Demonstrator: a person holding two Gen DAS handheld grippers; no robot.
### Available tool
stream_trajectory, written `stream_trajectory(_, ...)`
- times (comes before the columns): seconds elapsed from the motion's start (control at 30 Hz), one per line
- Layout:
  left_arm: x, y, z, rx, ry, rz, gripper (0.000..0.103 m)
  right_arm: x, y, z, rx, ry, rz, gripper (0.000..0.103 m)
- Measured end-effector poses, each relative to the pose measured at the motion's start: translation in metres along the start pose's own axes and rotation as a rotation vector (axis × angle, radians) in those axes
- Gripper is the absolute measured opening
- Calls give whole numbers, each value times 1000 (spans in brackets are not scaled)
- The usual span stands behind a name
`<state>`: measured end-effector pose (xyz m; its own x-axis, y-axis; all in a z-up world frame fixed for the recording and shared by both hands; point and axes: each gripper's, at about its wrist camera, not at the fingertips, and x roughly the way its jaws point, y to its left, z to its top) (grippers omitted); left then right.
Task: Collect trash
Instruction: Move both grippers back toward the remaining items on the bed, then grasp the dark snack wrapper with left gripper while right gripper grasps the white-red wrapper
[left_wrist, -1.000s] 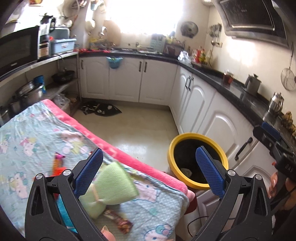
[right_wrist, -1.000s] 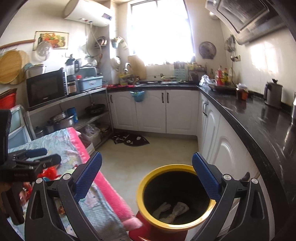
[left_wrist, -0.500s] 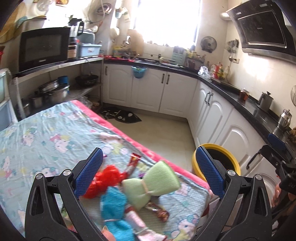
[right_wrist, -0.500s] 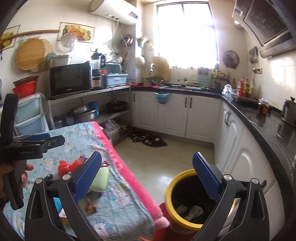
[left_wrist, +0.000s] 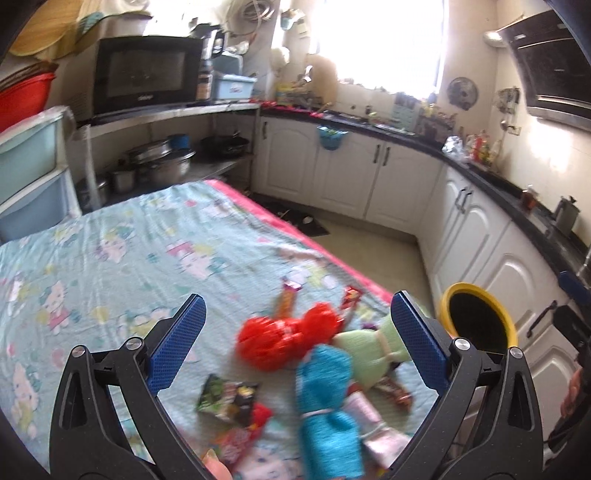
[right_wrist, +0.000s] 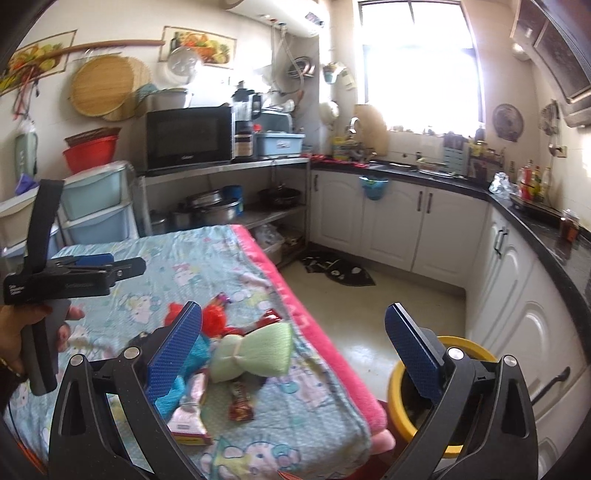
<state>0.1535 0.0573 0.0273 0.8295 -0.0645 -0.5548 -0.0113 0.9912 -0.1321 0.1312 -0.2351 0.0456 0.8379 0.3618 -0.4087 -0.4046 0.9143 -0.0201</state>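
Note:
Trash lies heaped on the cartoon-print cloth (left_wrist: 129, 258) at the table's near right corner. In the heap are a red mesh puff (left_wrist: 288, 339), a green bow-shaped sponge (left_wrist: 369, 350), a blue one (left_wrist: 325, 398) and several snack wrappers (left_wrist: 229, 398). My left gripper (left_wrist: 295, 306) hovers open above the heap with nothing between its fingers. The yellow-rimmed bin (left_wrist: 472, 286) stands on the floor to the right of the table. My right gripper (right_wrist: 293, 314) is open and empty, between the green sponge (right_wrist: 258, 349) and the bin (right_wrist: 395, 391). A brown wrapper (right_wrist: 240, 404) and a pink packet (right_wrist: 188, 417) lie near the cloth's edge.
White cabinets (left_wrist: 491, 266) under a black counter run along the right and back. A steel shelf with a microwave (right_wrist: 188, 136) and pots stands beyond the table. A dark mat (right_wrist: 336, 271) lies on the pale floor between table and cabinets. A hand (right_wrist: 14, 332) holds the left gripper.
Both views have swung left from the bin toward the table, so more of the trash heap shows. The bin now sits at the lower right. Both grippers stay open.

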Motion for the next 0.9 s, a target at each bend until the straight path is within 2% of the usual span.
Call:
stream_trajectory(0.2,6,28,-13,-5,45,56,92,14,26,-8,-34,49,43,96)
stream_trajectory(0.33,12,42,-22,-10,77,68,92,24,38,-16,-39,82,68,96)
stream_trajectory(0.9,64,68,-77,-54,315,9,92,86,81,-75,-71,357,159,96)
